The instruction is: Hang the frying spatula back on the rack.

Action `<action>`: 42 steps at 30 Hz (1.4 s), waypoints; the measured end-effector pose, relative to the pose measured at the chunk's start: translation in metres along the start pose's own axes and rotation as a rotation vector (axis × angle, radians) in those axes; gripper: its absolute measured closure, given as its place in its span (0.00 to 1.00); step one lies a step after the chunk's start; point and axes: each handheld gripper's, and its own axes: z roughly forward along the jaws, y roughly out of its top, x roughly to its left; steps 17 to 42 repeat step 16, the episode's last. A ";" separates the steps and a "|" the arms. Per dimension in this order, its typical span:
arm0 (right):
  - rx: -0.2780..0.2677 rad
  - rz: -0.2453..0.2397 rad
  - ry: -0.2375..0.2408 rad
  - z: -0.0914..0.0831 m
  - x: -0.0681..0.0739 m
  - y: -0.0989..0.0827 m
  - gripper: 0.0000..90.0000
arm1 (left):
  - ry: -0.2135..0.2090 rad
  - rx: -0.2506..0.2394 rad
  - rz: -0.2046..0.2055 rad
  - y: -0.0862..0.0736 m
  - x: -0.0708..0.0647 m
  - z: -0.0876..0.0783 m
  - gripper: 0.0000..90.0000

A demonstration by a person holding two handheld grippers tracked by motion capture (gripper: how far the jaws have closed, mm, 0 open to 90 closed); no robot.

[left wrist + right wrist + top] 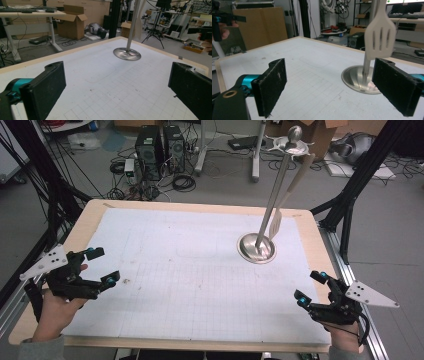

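A metal stand with a round base and a tall pole rises on the right half of the white mat. A pale slotted spatula hangs from its top beside the pole; I see its blade close up in the right gripper view and the base in the left gripper view. My left gripper is open near the table's left edge. My right gripper is open near the right front corner. Nothing sits between either pair of jaws.
The wooden table rim frames the mat. Behind the table are computer towers, cables and a cardboard box on the floor. Black frame struts stand at the right.
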 end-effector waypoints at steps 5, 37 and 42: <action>-0.026 0.021 0.005 -0.008 -0.006 -0.002 0.13 | 0.002 0.002 -0.004 -0.001 0.000 0.000 0.02; -0.026 0.019 0.031 -0.003 -0.005 -0.001 0.13 | 0.004 0.013 -0.011 -0.004 0.000 0.003 0.02; -0.026 0.019 0.031 -0.003 -0.005 -0.001 0.13 | 0.004 0.013 -0.011 -0.004 0.000 0.003 0.02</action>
